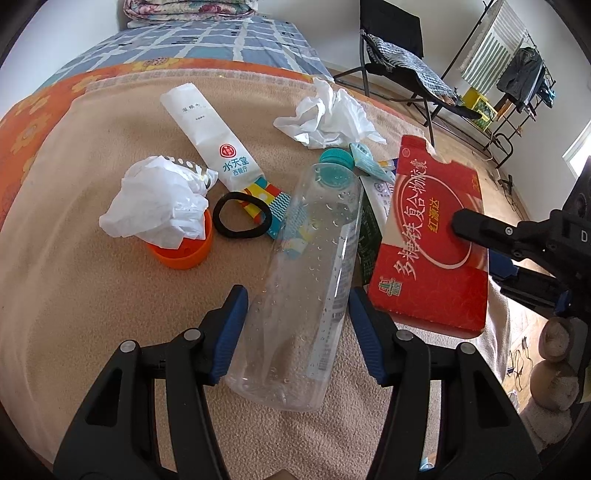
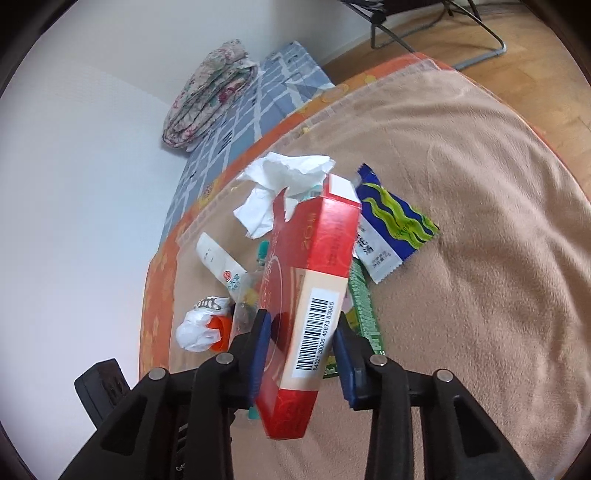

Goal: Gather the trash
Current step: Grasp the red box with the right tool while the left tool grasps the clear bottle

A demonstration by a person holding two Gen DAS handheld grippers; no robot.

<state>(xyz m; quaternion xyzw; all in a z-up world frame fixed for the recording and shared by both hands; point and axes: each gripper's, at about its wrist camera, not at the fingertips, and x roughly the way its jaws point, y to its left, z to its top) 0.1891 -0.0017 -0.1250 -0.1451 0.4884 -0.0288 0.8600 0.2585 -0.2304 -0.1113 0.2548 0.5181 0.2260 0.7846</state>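
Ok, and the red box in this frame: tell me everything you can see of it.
The red box is a flat cardboard carton, red with gold Chinese lettering and a white oval line on its broad face, a pale side panel bearing a barcode, and a notched flap at its far end. The right gripper is clamped across its thickness, holding it tilted above the tan blanket. In the left wrist view it sits beside the clear bottle.

**A daylit bedroom with wooden floor**

A bed [image 1: 92, 258] fills most of the view, spread with a tan blanket [image 2: 480, 258] over an orange flowered cover [image 1: 22, 125] and a blue checked sheet [image 1: 207, 40]. A folded floral quilt [image 2: 210, 96] lies at its far end against plain white walls [image 2: 81, 155]. Beside the bed stand a black folding chair [image 1: 399, 48] and a clothes rack [image 1: 517, 74] hung with garments, on wood flooring [image 2: 480, 33].
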